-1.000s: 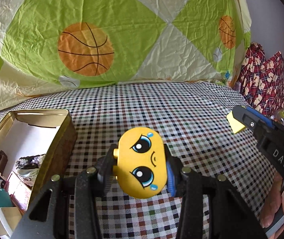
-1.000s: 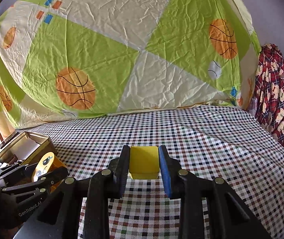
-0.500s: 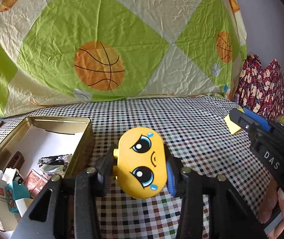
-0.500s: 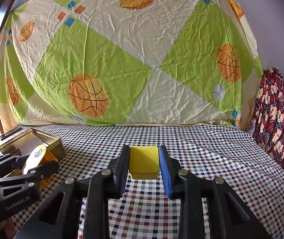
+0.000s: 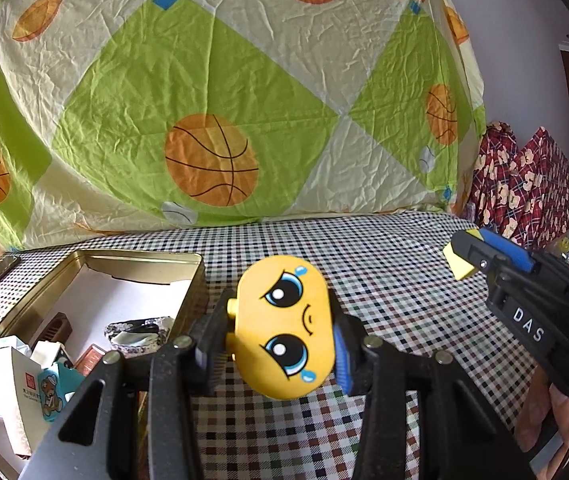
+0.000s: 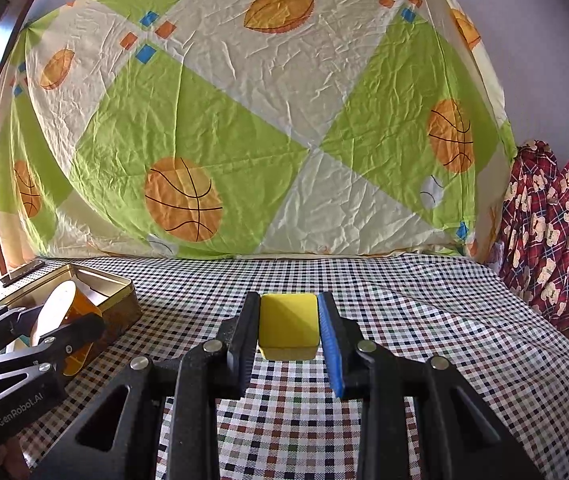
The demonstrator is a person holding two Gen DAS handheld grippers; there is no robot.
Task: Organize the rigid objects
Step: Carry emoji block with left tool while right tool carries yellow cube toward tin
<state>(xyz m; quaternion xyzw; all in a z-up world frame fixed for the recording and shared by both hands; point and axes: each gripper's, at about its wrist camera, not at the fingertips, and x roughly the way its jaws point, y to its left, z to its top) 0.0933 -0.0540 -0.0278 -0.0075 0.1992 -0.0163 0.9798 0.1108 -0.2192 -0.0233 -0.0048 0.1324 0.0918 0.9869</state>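
**Both grippers loaded beside the gold tin**

The left wrist view looked down into the gold tin, showing its white lining and a clutter of small cartons and packets at the near end; the right wrist view caught only the tin's outer wall and rim, its contents hidden. The right view alone showed the yellow block head-on.

The left gripper was clenched on the yellow face toy, held above the checked tablecloth just right of the tin. The toy was an oval capsule, its long axis running up and down between the pads, its printed face turned toward the camera and rotated sideways, with two large blue eyes, small teardrops and a frowning mouth.

The right gripper was clamped on the yellow block, a plain rounded-corner square, well to the right of the tin and above the cloth. Behind the tin hung a green-and-cream basketball sheet.
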